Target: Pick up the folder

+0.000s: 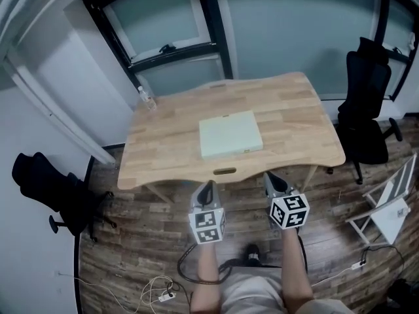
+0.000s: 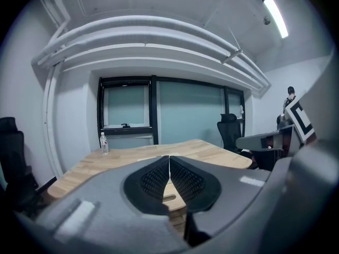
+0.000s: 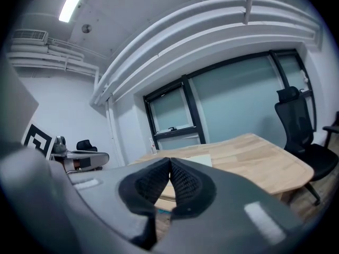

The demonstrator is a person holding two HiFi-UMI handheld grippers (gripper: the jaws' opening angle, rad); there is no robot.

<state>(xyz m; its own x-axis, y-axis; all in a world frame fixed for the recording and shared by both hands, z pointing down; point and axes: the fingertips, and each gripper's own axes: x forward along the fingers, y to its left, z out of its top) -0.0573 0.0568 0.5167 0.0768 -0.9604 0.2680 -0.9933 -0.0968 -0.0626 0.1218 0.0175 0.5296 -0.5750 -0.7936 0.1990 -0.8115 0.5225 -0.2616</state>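
While the grey left gripper (image 1: 207, 187) and right gripper (image 1: 270, 178) hang closed and empty, the flat pale-green rectangular folder (image 1: 230, 134) lies centred on the light wooden table (image 1: 163, 156). It is probably light, thin and bendy: pinch its near edge.

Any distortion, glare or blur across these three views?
Head view: barrel bending at edges, pale green flat folder sharp, evenly lit. Left gripper view: fisheye, black corners, ceiling strip light blown out, left tool soft up close. Right gripper view: same fisheye and dark corners, right tool soft.
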